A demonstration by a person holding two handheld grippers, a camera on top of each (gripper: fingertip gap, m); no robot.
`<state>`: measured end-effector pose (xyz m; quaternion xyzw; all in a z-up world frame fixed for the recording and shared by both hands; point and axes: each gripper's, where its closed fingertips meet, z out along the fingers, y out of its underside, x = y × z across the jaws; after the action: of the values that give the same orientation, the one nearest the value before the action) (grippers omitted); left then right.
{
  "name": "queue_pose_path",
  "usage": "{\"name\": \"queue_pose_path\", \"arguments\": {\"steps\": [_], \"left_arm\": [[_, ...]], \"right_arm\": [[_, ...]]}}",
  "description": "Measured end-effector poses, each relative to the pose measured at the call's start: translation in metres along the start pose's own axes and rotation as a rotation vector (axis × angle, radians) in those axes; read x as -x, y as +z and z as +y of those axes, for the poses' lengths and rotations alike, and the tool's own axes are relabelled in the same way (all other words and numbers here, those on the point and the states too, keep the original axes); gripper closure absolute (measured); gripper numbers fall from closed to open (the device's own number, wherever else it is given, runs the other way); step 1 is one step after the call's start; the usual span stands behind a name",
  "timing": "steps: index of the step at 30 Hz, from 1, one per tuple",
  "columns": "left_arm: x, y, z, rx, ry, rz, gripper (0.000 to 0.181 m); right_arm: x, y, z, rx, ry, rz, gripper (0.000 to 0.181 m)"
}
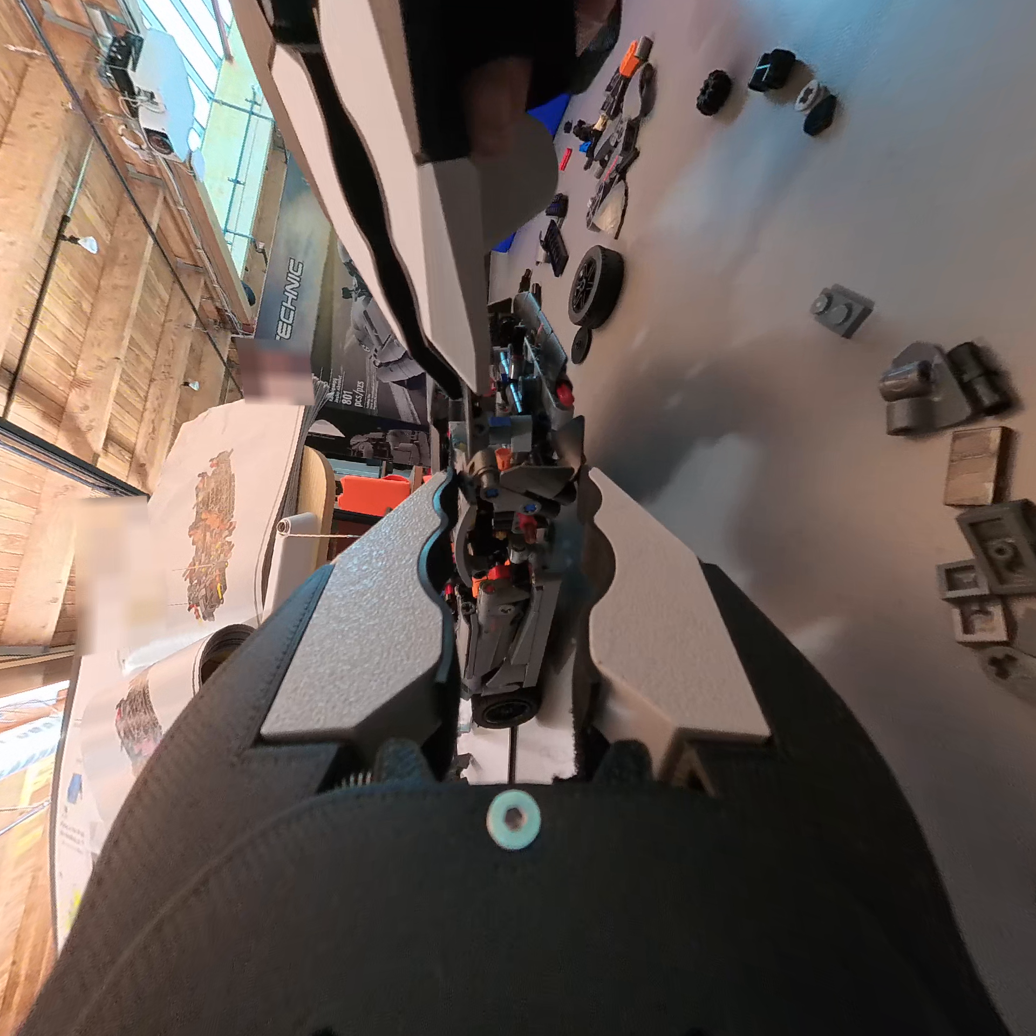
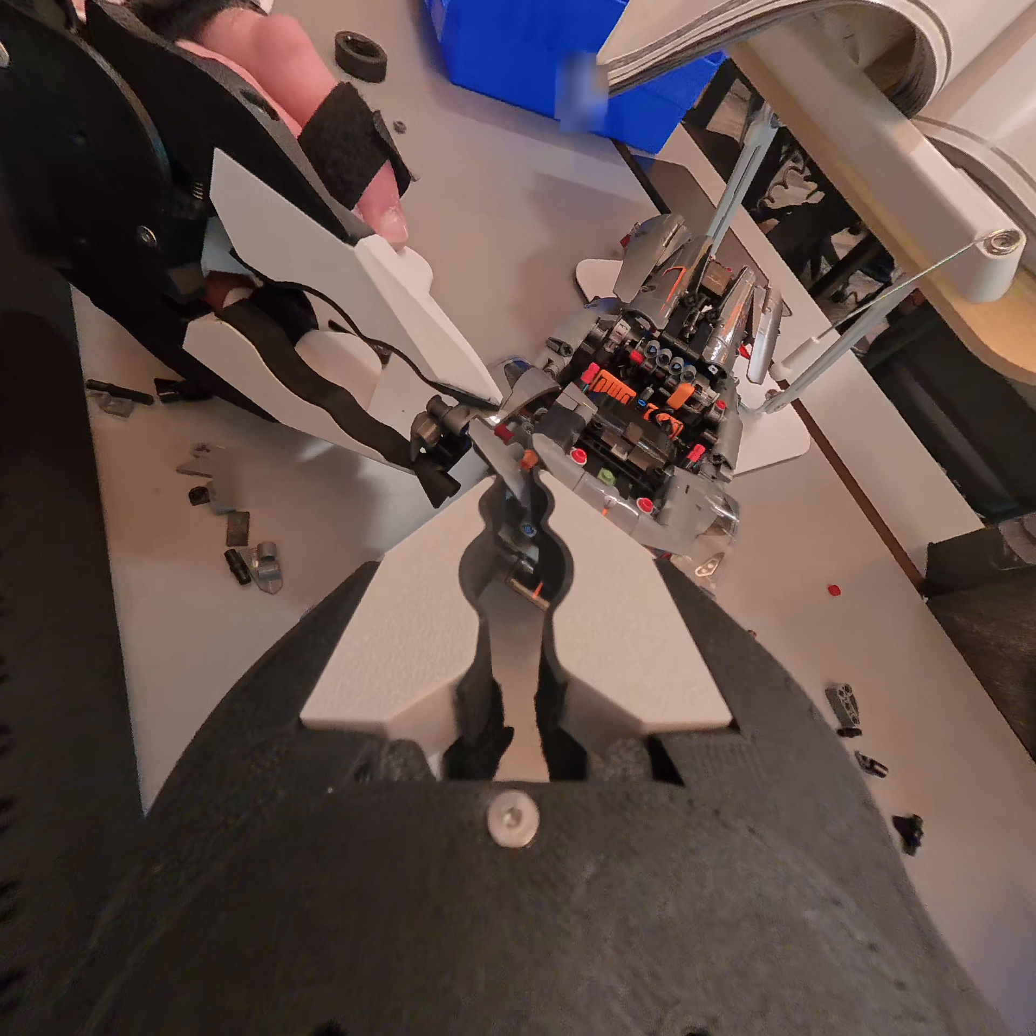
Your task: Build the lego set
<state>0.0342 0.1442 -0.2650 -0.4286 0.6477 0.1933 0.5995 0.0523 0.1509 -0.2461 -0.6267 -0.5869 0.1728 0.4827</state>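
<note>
A half-built grey Lego car [image 1: 504,588] with orange and red details is held up over the white table [image 1: 785,224]. My left gripper [image 1: 518,488] is shut across the car's body. In the right wrist view the car [image 2: 644,403] faces me, and my right gripper [image 2: 518,482] is shut on a grey panel at its near corner. The left gripper [image 2: 465,443] comes in from the upper left there, clamping a grey side part. In the left wrist view the right gripper [image 1: 471,387] reaches down from the top and touches the car.
Loose grey bricks [image 1: 953,392], a black wheel [image 1: 594,286] and a small sub-assembly [image 1: 614,146] lie on the table. The set's box [image 1: 314,314] and an open instruction booklet [image 1: 213,538] stand behind. A blue bin [image 2: 532,50], a black tyre [image 2: 361,53] and small pieces [image 2: 246,538] are nearby. Left and right tips are no more than a few centimetres apart.
</note>
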Motion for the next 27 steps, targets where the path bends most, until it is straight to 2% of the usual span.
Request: {"name": "queue_pose_path", "arguments": {"steps": [1,4,5,7,19,27], "left_arm": [[0.0,0.0,0.0,0.002,-0.002,0.002,0.142],[-0.012,0.004,0.008,0.036,-0.013,0.071,0.145],[-0.021,0.005,0.012,0.055,-0.01,0.113,0.142],[-0.022,0.008,0.011,0.048,0.036,0.083,0.146],[-0.026,0.007,0.019,0.081,0.032,0.119,0.144],[-0.036,0.005,0.023,0.094,0.064,0.149,0.144]], "right_arm": [[0.001,-0.001,-0.001,-0.007,0.004,-0.008,0.181],[-0.008,-0.011,-0.01,-0.084,0.036,0.016,0.181],[-0.009,-0.012,-0.008,-0.074,0.037,0.018,0.181],[-0.007,-0.011,-0.003,-0.055,0.04,0.001,0.181],[-0.014,-0.013,0.025,0.023,0.128,-0.014,0.181],[-0.009,-0.009,0.029,0.047,0.116,-0.034,0.181]]}}
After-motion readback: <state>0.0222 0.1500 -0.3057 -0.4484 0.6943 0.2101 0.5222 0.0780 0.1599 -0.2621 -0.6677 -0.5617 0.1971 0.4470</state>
